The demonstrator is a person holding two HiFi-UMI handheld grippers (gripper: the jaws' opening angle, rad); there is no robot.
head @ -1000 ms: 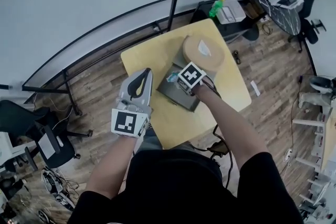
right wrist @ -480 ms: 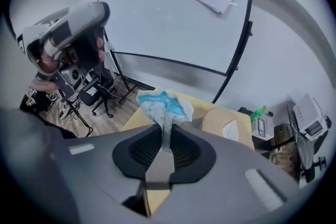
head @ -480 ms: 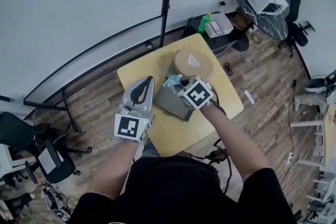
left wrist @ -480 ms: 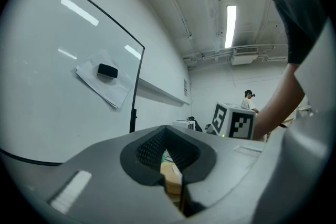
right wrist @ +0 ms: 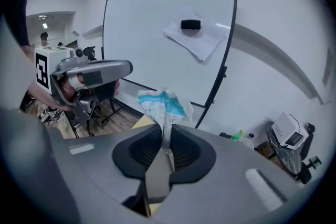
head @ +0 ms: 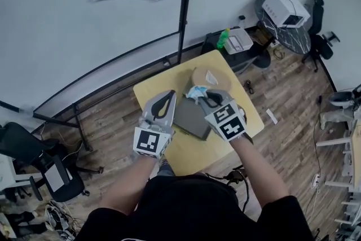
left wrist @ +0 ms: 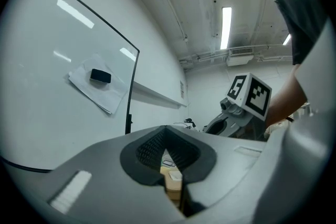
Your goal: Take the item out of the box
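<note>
Right gripper view: right claw (right wrist: 167,128) pinches the blue-white packet (right wrist: 164,104), which sticks out past its tips.
Box: grey box (head: 190,117) lies below this claw.
Other hand: left claw (left wrist: 166,134) is pressed together, empty.
Advice: hold the pinch firm; carry the packet clear of the box.

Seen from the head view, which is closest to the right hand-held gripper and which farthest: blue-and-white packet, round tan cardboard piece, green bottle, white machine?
1. Blue-and-white packet: pinched in the right hand-held gripper.
2. Round tan cardboard piece: just beyond it.
3. Green bottle: farther back.
4. White machine: far upper right.
</note>
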